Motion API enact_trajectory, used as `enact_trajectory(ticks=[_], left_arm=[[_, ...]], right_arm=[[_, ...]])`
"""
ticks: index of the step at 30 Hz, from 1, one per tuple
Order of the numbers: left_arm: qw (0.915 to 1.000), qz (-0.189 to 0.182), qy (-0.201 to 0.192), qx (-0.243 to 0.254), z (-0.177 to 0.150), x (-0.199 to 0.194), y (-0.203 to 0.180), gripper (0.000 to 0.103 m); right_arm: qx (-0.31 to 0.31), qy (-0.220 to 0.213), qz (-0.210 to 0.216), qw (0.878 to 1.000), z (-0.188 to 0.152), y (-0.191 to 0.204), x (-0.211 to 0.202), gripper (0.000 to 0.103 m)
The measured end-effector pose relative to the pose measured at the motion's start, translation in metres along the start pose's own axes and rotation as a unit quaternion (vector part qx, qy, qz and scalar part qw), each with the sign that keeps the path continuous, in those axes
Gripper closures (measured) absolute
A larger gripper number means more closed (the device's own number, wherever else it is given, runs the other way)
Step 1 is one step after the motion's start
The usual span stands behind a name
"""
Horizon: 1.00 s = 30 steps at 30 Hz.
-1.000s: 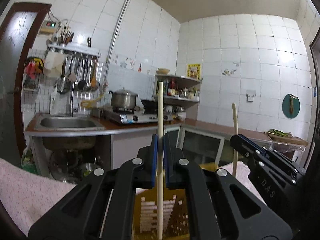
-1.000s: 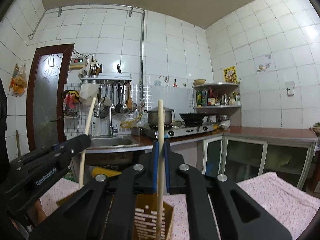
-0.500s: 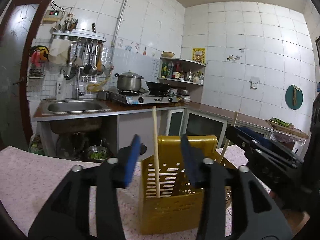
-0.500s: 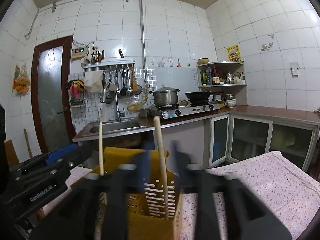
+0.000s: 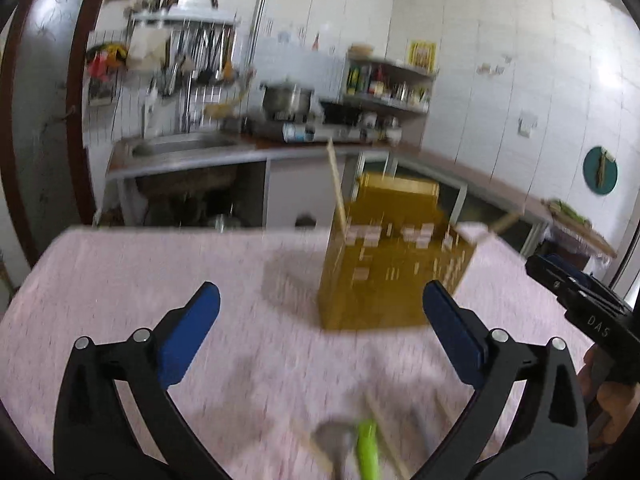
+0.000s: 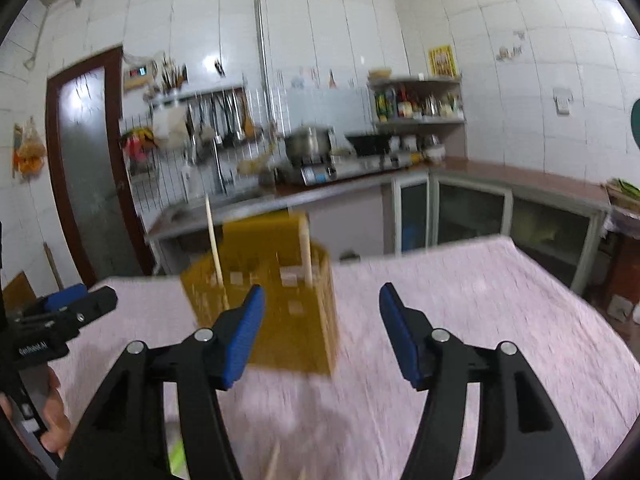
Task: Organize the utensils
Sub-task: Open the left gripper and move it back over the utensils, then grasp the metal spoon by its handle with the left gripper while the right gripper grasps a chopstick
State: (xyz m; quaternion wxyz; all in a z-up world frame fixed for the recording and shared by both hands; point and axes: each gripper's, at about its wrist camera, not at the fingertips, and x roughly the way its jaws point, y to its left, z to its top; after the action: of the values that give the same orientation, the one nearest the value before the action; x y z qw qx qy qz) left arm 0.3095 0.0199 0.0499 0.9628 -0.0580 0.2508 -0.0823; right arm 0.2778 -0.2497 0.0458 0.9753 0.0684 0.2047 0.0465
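Note:
A yellow perforated utensil holder [image 5: 392, 256] [image 6: 272, 300] stands on the pink tablecloth [image 5: 140, 280]. One chopstick [image 5: 336, 188] stands upright in it and a second chopstick [image 5: 504, 224] leans out to the right. In the right wrist view both chopsticks [image 6: 214, 244] [image 6: 306, 252] rise from the holder. My left gripper [image 5: 320, 292] hangs back from the holder, its jaws opening wide with nothing between them. My right gripper [image 6: 322, 294] is open and empty, just short of the holder. A green-handled spoon [image 5: 366, 448] and loose chopsticks [image 5: 384, 432] lie blurred on the cloth below the left gripper.
The table's far edge [image 5: 180, 232] runs behind the holder. Beyond it are a counter with a sink [image 5: 180, 148], a stove with a pot [image 5: 286, 98] and a corner shelf [image 6: 416, 120]. A hand [image 6: 54, 420] holds the left gripper's handle.
Both grippers opened and let go of their chopsticks, which now stand in the yellow holder. Both pulled back from the holder and tilted down toward the table.

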Motion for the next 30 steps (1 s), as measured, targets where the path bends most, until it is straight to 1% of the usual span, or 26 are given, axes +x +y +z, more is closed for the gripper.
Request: enact_trajectory(ticks=[4, 7, 10, 12, 14, 15, 16, 17, 18, 20, 23, 24, 26, 28, 30], left_arm=[[0.9975, 0.002, 0.067, -0.022, -0.03, -0.001, 0.012, 0.005], [0.9944, 0.018, 0.1, -0.029, -0.046, 0.001, 0.018, 0.005], [0.9908, 0.023, 0.13, -0.03, -0.06, 0.005, 0.02, 0.005], [0.9888, 0.026, 0.145, -0.024, -0.066, 0.007, 0.019, 0.007], [0.9873, 0.03, 0.156, -0.01, -0.076, 0.008, 0.012, 0.021], [0.9858, 0.029, 0.166, -0.002, -0.08, 0.01, 0.009, 0.025], [0.9845, 0.028, 0.173, 0.001, -0.081, 0.012, 0.007, 0.03], [0.9833, 0.025, 0.18, 0.004, -0.082, 0.014, 0.006, 0.035], [0.982, 0.024, 0.187, 0.005, -0.085, 0.016, 0.005, 0.037], [0.9803, 0.023, 0.196, 0.005, -0.087, 0.02, 0.004, 0.045], [0.9782, 0.027, 0.205, 0.016, -0.09, 0.024, -0.001, 0.05], [0.9774, 0.029, 0.208, 0.018, -0.088, 0.026, -0.003, 0.051], [0.9748, 0.032, 0.22, 0.02, -0.09, 0.03, -0.005, 0.062], [0.9718, 0.029, 0.233, 0.018, -0.091, 0.036, -0.007, 0.065], [0.9705, 0.031, 0.238, 0.019, -0.092, 0.039, -0.009, 0.065]], right_arm=[[0.02, 0.065, -0.005, 0.998, -0.03, -0.008, 0.002, 0.044], [0.023, 0.104, -0.011, 0.994, -0.052, -0.011, 0.007, 0.044], [0.025, 0.134, -0.017, 0.991, -0.068, -0.011, 0.01, 0.044], [0.023, 0.158, -0.02, 0.987, -0.077, -0.011, 0.013, 0.044], [0.023, 0.176, -0.02, 0.984, -0.085, -0.011, 0.015, 0.045], [0.022, 0.184, -0.018, 0.983, -0.088, -0.01, 0.016, 0.045], [0.02, 0.188, -0.018, 0.982, -0.09, -0.009, 0.017, 0.052], [0.016, 0.197, -0.016, 0.98, -0.093, -0.008, 0.017, 0.055], [0.015, 0.202, -0.014, 0.979, -0.091, -0.005, 0.019, 0.058], [0.013, 0.212, -0.014, 0.977, -0.092, -0.002, 0.022, 0.059], [0.009, 0.233, -0.011, 0.972, -0.094, 0.004, 0.027, 0.066], [0.008, 0.238, -0.014, 0.971, -0.095, 0.005, 0.028, 0.07], [0.01, 0.255, -0.013, 0.967, -0.099, 0.008, 0.031, 0.075], [0.003, 0.264, -0.016, 0.964, -0.101, 0.013, 0.033, 0.076], [-0.008, 0.269, -0.023, 0.963, -0.102, 0.017, 0.034, 0.076]])
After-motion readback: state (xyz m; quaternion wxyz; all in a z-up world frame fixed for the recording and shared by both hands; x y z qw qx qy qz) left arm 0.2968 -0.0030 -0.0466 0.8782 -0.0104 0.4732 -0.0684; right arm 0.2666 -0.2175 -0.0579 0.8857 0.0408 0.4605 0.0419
